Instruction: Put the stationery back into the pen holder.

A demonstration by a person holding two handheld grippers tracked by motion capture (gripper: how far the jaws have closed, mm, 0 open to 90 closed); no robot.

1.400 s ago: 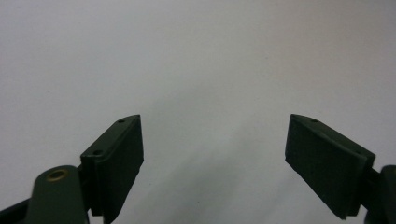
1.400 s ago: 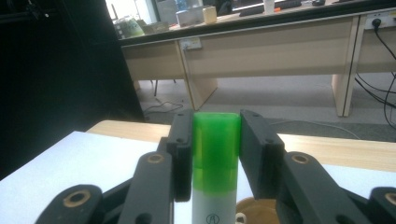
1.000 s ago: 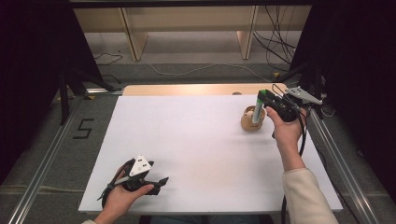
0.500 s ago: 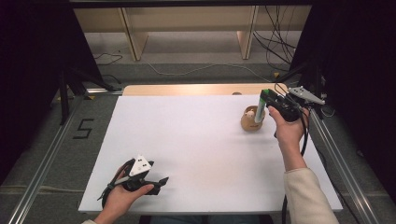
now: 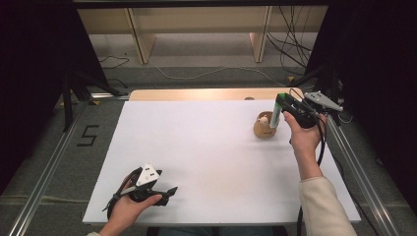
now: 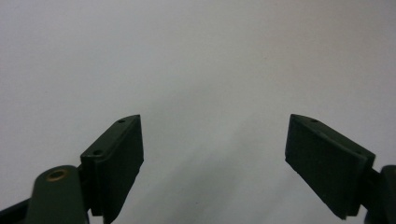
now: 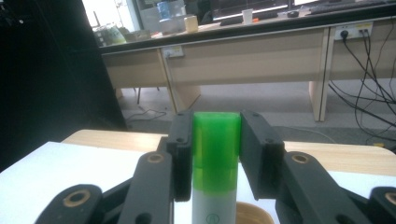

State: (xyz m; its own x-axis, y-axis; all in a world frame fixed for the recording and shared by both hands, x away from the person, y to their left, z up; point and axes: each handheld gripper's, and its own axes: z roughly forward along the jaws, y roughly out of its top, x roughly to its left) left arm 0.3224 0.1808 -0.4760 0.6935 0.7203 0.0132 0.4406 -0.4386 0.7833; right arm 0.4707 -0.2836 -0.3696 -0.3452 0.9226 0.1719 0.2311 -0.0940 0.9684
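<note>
My right gripper [image 5: 281,99] is held up at the far right of the white tabletop [image 5: 211,147], shut on the green cap of a white marker [image 5: 274,118]. The marker hangs upright, its lower end at the mouth of a small round wooden cup [image 5: 263,131] with something pale inside. In the right gripper view the jaws [image 7: 217,126] clamp the marker [image 7: 215,158] from both sides, and the cup rim [image 7: 254,215] shows just below. My left gripper [image 5: 167,193] rests low near the front left, pointing right. Its jaws [image 6: 215,154] stand open over bare white surface.
A wooden strip [image 5: 196,94] borders the tabletop's far edge. Metal rails [image 5: 44,172] run along both sides, and a taped "5" [image 5: 88,135] marks the grey floor at the left. Desk legs and cables [image 5: 290,54] lie beyond the table.
</note>
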